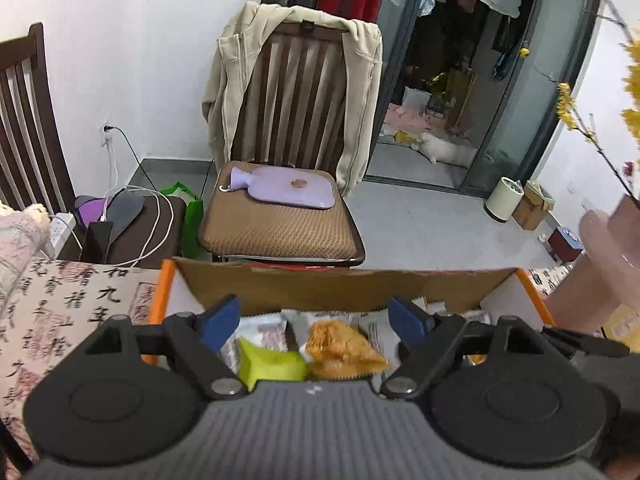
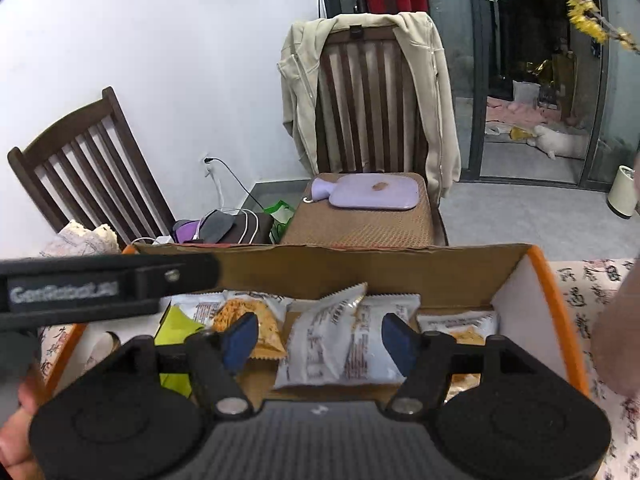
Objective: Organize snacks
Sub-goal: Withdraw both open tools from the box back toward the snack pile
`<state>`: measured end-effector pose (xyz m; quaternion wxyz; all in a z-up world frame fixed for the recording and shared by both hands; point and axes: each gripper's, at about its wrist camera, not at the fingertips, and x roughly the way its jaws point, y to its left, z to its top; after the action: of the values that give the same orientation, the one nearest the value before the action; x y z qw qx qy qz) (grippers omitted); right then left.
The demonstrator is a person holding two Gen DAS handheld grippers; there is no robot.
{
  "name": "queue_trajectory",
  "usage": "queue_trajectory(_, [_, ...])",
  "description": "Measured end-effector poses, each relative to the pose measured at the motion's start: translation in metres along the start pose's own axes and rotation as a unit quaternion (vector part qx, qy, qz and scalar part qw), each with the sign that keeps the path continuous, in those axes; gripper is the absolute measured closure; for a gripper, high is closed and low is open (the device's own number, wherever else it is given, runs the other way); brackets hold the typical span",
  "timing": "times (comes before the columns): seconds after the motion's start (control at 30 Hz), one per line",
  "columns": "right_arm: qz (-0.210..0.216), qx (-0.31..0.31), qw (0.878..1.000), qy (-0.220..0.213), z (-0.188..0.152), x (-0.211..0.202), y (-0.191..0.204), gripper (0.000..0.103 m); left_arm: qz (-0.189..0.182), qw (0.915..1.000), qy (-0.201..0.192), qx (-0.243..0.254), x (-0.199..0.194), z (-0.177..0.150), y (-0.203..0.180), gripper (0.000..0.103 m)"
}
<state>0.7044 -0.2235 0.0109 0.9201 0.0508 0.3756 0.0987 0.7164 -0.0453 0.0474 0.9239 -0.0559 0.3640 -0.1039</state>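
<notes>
A cardboard box with orange edges [image 1: 340, 286] [image 2: 400, 270] sits on the table and holds several snack packets. In the left wrist view my left gripper [image 1: 316, 322] is open and empty above a yellow-green packet [image 1: 270, 364] and an orange snack packet [image 1: 344, 348]. In the right wrist view my right gripper [image 2: 320, 340] is open and empty above white snack packets [image 2: 340, 340]. The orange packet [image 2: 256, 322] and the yellow-green packet [image 2: 174, 326] lie at the box's left. The left gripper's black body [image 2: 108, 284] crosses the left of that view.
A calligraphy-print tablecloth [image 1: 60, 312] [image 2: 588, 292] covers the table. Behind the box stands a wooden chair [image 1: 296, 92] with a beige jacket and a purple hot-water bottle [image 1: 286, 188]. Another chair [image 2: 88, 168] stands left. A person's arm [image 1: 600, 264] is at the right.
</notes>
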Motion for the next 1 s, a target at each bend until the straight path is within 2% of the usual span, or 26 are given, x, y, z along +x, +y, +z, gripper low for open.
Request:
queue_trajectory(0.1, [-0.009,-0.009,1.0,-0.003,-0.004,-0.021,-0.002,0.035,0.009,0.9998,-0.001,0.016,-0.021,-0.007,0.001,0.02])
queue_trajectory(0.2, [-0.01,-0.01,1.0,-0.01,-0.015,-0.048,-0.008,0.035,0.026,0.9995,-0.004,0.017,-0.048,-0.018,0.002,0.016])
queue_trajectory(0.3, [-0.011,-0.008,1.0,-0.017,-0.031,-0.076,-0.011,0.035,0.027,0.9989,-0.021,0.033,-0.084,-0.036,0.0,0.009])
queue_trajectory(0.47, [-0.017,-0.012,0.999,-0.03,-0.064,-0.135,-0.014,0.033,0.027,0.9953,-0.056,0.074,-0.159,-0.083,-0.011,0.005])
queue_trajectory(0.53, [-0.019,-0.014,0.999,-0.04,-0.078,-0.158,-0.015,0.03,0.029,0.9947,-0.068,0.072,-0.188,-0.101,-0.013,0.001])
queue_trajectory(0.6, [-0.018,-0.014,0.999,-0.047,-0.095,-0.184,-0.014,0.029,0.021,0.9957,-0.07,0.056,-0.211,-0.119,-0.012,0.0])
queue_trajectory(0.67, [-0.013,-0.013,0.998,-0.054,-0.113,-0.208,-0.011,0.029,0.021,0.9956,-0.068,0.061,-0.233,-0.138,-0.017,0.0])
queue_trajectory(0.83, [0.008,-0.012,0.997,-0.075,-0.156,-0.259,0.004,0.028,0.019,0.9915,-0.106,0.074,-0.29,-0.187,-0.028,0.0])
queue_trajectory(1.0, [0.023,-0.033,0.994,-0.106,-0.209,-0.314,0.023,0.019,0.024,0.986,-0.145,0.079,-0.347,-0.24,-0.035,0.0])
